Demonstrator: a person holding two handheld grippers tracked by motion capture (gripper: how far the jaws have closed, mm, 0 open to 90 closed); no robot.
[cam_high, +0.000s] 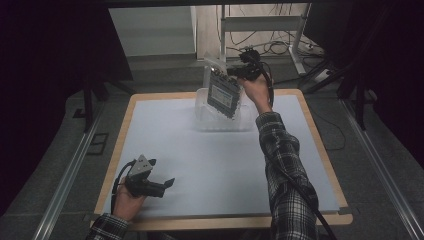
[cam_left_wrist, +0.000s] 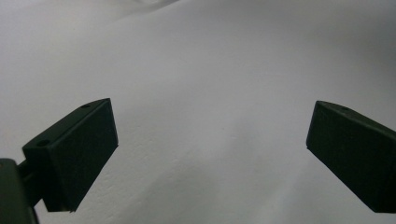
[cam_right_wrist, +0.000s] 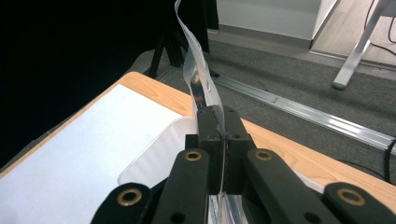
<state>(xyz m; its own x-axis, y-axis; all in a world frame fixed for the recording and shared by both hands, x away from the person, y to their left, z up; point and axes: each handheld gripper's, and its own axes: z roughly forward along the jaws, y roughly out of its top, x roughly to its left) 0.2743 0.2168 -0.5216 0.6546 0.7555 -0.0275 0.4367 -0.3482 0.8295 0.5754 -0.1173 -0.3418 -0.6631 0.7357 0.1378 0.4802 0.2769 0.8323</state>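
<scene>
Clear plastic is all that the right gripper (cam_high: 239, 71) has hold of: its jaws are pressed together on the thin top edge of a transparent bag (cam_right_wrist: 198, 79) with a dark, flat, rectangular component (cam_high: 223, 95) inside. The bag hangs tilted in the air just above a shallow clear plastic tray (cam_high: 202, 120), which sits at the far middle of the white-topped desk (cam_high: 200, 165).

The likeliest trouble, as I judge it, is slippage. The pinch sits on slick film well above the heavy contents, so a quick swing could pull the film out of the jaws and drop the bag onto the tray's rim or beyond the tray, off the desk's far edge. The bag could also swing and strike the tray wall on the way down.

The right arm, in a checked sleeve, reaches fully forward toward the tray, hand raised, gripper pointing to the left. The left gripper (cam_high: 169, 183) rests low on the desk, well nearer the person than the tray, jaws spread wide over bare white surface and holding nothing.
</scene>
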